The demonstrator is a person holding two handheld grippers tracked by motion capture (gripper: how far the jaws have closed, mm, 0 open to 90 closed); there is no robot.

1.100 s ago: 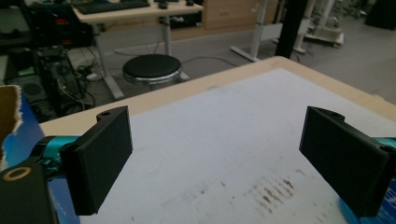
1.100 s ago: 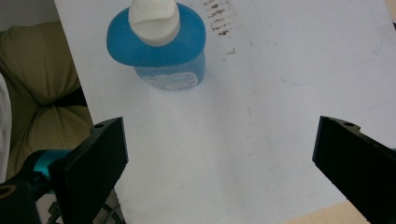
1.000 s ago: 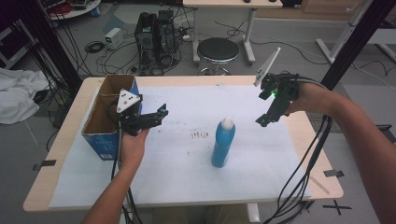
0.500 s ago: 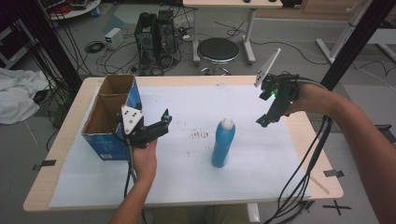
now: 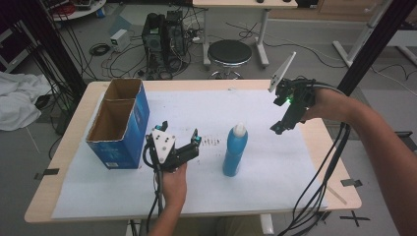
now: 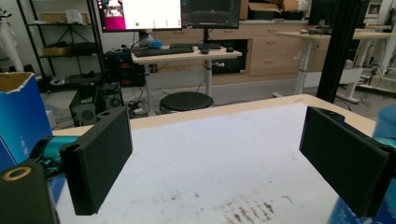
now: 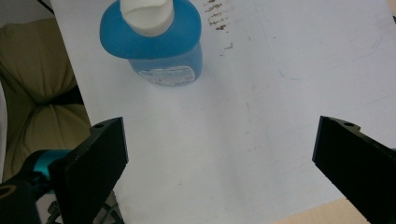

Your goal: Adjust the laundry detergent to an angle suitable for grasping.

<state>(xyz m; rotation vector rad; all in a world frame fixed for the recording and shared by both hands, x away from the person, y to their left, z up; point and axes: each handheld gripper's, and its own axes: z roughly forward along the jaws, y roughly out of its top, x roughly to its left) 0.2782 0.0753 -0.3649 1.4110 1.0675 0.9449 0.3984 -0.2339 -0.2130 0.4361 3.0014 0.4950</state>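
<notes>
A blue bottle [image 5: 235,150] with a white cap stands upright near the middle of the white paper sheet [image 5: 255,113]. My left gripper [image 5: 180,132] hovers open just left of it, between the bottle and an open-topped blue cardboard box [image 5: 118,123]. In the left gripper view the open gripper [image 6: 222,158] has bare paper between its jaws, with the bottle [image 6: 385,126] at the right edge and the box [image 6: 18,116] at the left. My right gripper [image 5: 285,123] hangs open above the table's right side, tilted down. In its own view the gripper [image 7: 219,163] looks down on the bottle [image 7: 154,42].
Dark smudges [image 5: 211,141] mark the paper between my left gripper and the bottle. A black stool [image 5: 229,51] and a computer tower [image 5: 164,32] stand behind the table. A black post [image 5: 373,39] rises at the back right. Cables trail off the front edge.
My left gripper has moved right and toward the front edge, away from the box and closer to the bottle. The right gripper and the bottle have stayed put.
</notes>
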